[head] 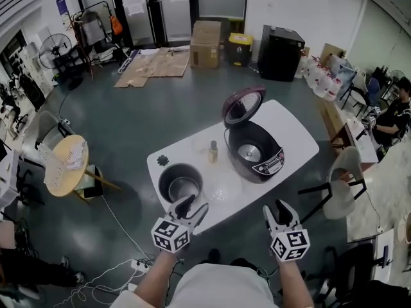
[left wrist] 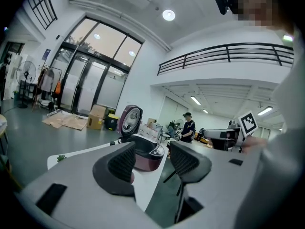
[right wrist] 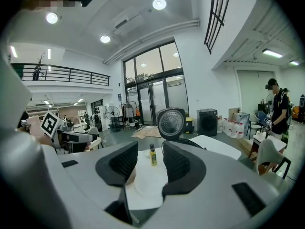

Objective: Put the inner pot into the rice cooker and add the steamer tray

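On the white table (head: 292, 130) stands a dark maroon rice cooker (head: 252, 154) with its lid up and its cavity bare. The grey inner pot (head: 180, 181) sits near the table's front left edge. A clear round steamer tray (head: 222, 187) lies between pot and cooker. My left gripper (head: 193, 209) hovers just in front of the pot, open and holding nothing. My right gripper (head: 277, 212) is off the table's front edge, also open and holding nothing. The left gripper view looks past the left gripper (left wrist: 152, 161) at the cooker (left wrist: 143, 151). In the right gripper view, the right gripper (right wrist: 150, 163) frames the pale tray (right wrist: 147, 181).
A small yellow bottle (head: 212, 151) and a dark green object (head: 162, 160) stand on the table behind the pot. A grey chair (head: 343, 185) is at the table's right, a round wooden table (head: 64, 165) at the left. A power strip (head: 138, 264) lies on the floor.
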Demonstrator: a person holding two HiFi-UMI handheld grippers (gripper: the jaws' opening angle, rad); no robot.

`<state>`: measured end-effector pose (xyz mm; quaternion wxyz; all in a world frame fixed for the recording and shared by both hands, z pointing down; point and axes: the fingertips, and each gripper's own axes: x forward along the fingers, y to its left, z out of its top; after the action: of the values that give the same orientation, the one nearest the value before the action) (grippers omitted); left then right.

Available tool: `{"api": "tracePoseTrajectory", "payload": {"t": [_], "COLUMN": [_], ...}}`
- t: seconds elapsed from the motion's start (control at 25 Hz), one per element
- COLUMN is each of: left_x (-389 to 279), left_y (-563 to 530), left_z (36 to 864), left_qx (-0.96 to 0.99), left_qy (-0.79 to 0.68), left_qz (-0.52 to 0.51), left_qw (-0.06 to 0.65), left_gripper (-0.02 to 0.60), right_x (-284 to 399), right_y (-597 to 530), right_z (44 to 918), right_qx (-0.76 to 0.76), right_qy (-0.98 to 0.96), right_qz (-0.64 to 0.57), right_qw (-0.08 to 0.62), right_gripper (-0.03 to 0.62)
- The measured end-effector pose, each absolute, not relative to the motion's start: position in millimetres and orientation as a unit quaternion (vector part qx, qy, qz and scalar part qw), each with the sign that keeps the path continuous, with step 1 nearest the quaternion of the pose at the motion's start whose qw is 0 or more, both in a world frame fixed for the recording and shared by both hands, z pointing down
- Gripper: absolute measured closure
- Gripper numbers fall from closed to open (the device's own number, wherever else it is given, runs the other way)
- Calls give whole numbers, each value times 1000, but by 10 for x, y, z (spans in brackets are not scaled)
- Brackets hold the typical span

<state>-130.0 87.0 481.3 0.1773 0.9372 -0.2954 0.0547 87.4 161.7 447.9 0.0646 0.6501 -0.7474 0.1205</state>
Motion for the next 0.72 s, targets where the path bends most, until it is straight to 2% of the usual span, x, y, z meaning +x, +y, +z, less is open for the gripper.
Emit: {"api": "tracePoseTrajectory", "payload": {"t": [0.28,0.72], "left_x": [-1264,-977], "left_y": [653,117], "left_z": [4942,5011], "left_qx": [931,914], "left_qy": [-301,-348], "left_qz": [67,76], "left_qw": [195,197], "left_gripper": [345,341], "right_x": [886,1289], "right_y": [1357,451], "right_z": [4623,4718], "right_qx": [643,614], "right_qy": [-748,-770], "right_qz": [144,153], "right_qw": [77,87], "right_gripper": [416,416]}}
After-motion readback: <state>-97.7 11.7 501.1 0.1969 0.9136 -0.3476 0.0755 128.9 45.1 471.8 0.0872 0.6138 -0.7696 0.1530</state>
